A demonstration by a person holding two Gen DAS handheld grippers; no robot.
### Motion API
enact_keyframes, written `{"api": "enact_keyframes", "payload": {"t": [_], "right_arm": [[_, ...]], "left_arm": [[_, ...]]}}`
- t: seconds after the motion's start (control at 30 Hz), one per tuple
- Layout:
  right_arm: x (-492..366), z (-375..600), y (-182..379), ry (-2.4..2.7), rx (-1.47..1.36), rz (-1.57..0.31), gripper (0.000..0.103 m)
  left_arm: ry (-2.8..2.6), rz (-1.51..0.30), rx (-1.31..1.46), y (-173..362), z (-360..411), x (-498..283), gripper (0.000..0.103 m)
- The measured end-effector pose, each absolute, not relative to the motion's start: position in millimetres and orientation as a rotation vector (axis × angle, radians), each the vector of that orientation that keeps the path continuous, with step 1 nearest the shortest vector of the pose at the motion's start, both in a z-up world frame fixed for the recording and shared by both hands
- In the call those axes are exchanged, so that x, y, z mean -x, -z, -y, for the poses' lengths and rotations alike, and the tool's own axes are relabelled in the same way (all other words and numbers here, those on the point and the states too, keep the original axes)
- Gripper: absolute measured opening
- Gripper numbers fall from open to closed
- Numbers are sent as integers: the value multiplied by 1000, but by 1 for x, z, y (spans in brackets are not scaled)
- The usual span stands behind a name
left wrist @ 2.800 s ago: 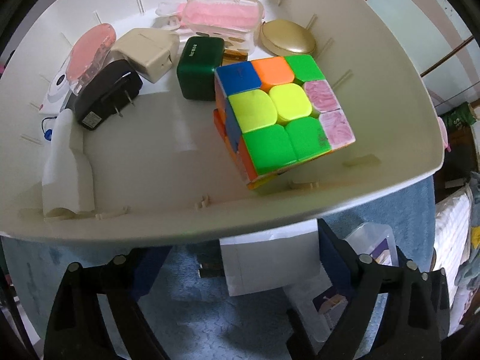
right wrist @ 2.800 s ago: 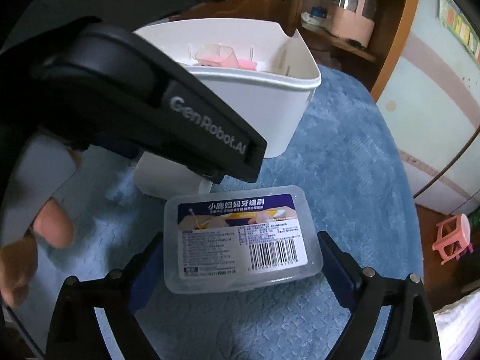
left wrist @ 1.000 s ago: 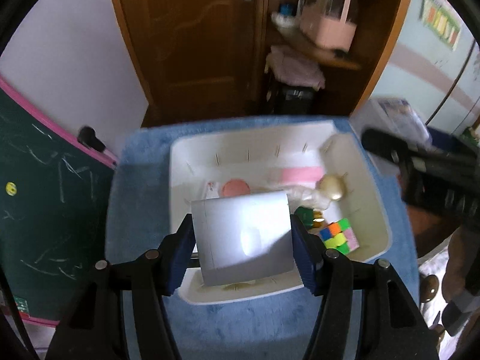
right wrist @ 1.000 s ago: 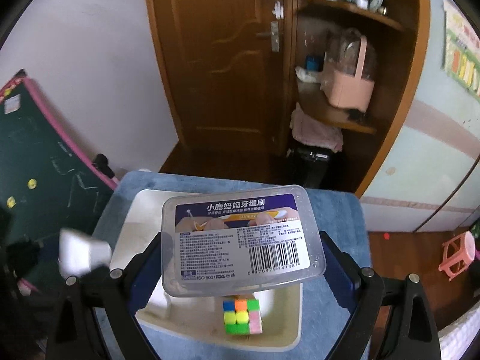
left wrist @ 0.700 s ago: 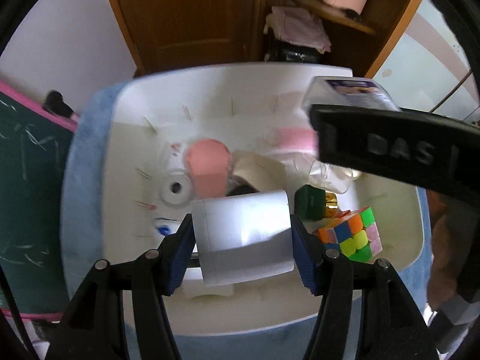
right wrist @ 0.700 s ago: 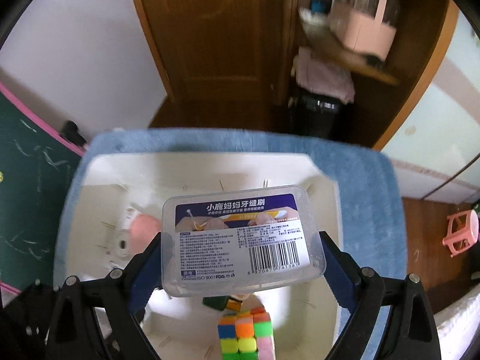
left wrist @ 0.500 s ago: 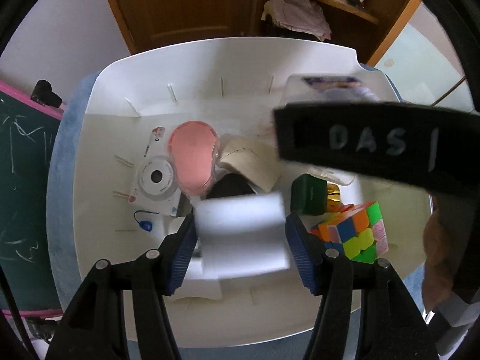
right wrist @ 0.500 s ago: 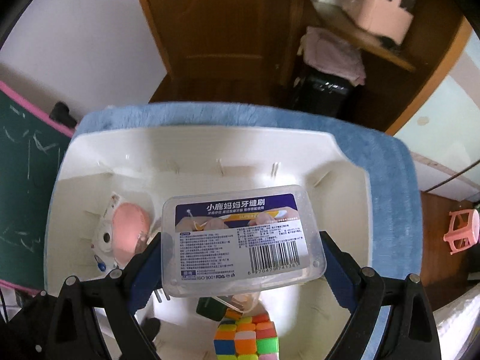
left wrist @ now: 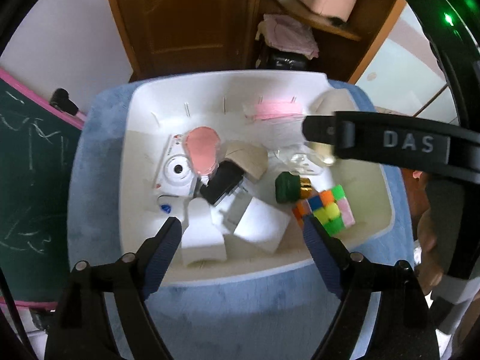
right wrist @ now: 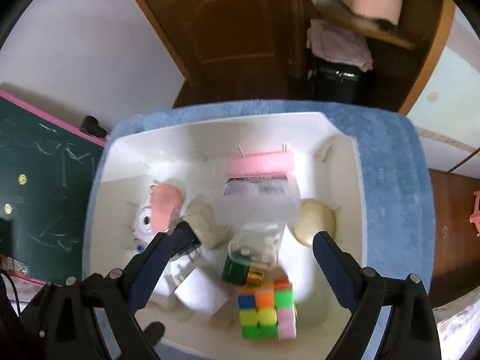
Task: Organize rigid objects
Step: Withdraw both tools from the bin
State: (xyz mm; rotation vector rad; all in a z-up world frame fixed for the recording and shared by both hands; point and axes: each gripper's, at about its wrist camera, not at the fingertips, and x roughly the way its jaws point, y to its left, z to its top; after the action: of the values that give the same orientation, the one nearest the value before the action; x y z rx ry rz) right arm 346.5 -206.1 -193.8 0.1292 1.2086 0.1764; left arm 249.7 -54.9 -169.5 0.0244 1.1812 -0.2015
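Blue carpeted surface (left wrist: 240, 309) before a brown wooden door, carrying a white plastic bin (left wrist: 300, 265) of small rigid items. Left gripper (left wrist: 243, 225) opening, nothing between its jaws, the white rectangular box (left wrist: 259, 228) lying in the bin below; right gripper (right wrist: 255, 240) spread wide, the clear lidded plastic box (right wrist: 258, 202) blurred just beyond, apparently free. Advisable next: lifting both straight up, avoiding the multicoloured puzzle cube (right wrist: 267, 310).

Green chalkboard (left wrist: 27, 162) left, wooden door (right wrist: 228, 30) behind, blue mat (right wrist: 390, 180)
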Motion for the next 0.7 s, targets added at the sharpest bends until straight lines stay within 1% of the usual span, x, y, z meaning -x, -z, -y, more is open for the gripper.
{"api": "enact_keyframes", "payload": {"t": [0.23, 0.4, 0.53, 0.7], "right_arm": [[-283, 209, 142, -168, -110, -1108, 96], [-220, 205, 110, -135, -90, -1048, 96], [-172, 196, 86, -113, -90, -999, 96], [-107, 182, 53, -72, -59, -895, 96]], "left_arm": [[219, -1094, -45, 119, 34, -207, 85], [247, -1022, -54, 79, 20, -172, 85], [258, -969, -54, 56, 8, -140, 86], [253, -916, -36, 37, -2, -102, 86]]}}
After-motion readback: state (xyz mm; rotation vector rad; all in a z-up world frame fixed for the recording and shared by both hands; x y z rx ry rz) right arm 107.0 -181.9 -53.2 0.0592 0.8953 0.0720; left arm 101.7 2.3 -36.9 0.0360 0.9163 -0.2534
